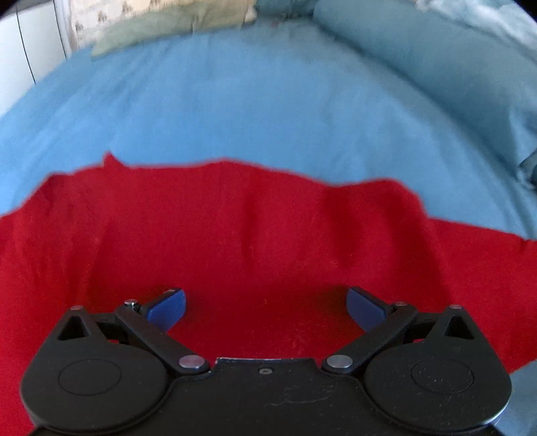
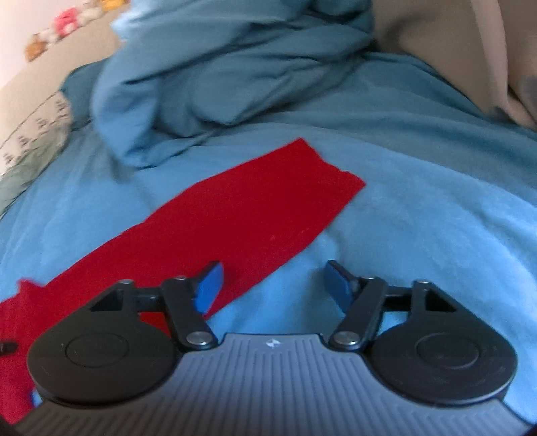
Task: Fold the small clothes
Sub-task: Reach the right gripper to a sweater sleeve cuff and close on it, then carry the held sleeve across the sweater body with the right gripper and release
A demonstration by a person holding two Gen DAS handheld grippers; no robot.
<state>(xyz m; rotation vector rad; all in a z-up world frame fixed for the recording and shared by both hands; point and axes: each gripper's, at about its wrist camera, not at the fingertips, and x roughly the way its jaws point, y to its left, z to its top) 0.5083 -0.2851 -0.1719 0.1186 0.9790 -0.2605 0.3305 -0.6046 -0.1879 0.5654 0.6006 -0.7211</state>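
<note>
Left wrist view, your left gripper [image 1: 265, 310]: its jaws are spread wide, and the two blue pads [image 1: 166, 308] hold nothing between them.
Left wrist view, garment: the flat red knit cloth [image 1: 235, 241] lies directly under and ahead of your left gripper, filling the lower half of the view. Its far edge is uneven, with soft lengthwise wrinkles near the middle.
Left wrist view, surface: the cloth lies on a light blue bedsheet [image 1: 218, 100] that stretches away beyond it.
Left wrist view, surroundings: a bunched teal-blue duvet [image 1: 436, 67] runs along the right side, well apart from the cloth. A pale green patterned pillow [image 1: 161, 30] sits at the far edge. Nothing lies on the cloth ahead of your fingers.
Right wrist view, your right gripper [image 2: 273, 285]: its jaws also stand apart and empty.
Right wrist view, garment: the red cloth [image 2: 241, 214] reaches diagonally from the lower left to a squared end at centre. Its near edge passes between the fingers, so the left pad [image 2: 209, 288] is over red fabric and the right pad is over bare sheet [image 2: 419, 218].
Right wrist view, surroundings: the crumpled duvet [image 2: 218, 77] is heaped just beyond the cloth's far end. A beige upholstered surface [image 2: 453, 43] rises at the upper right, and the patterned pillow [image 2: 30, 147] shows at the left edge.
Right wrist view, unclear: small blurred coloured shapes at the top left cannot be made out.
</note>
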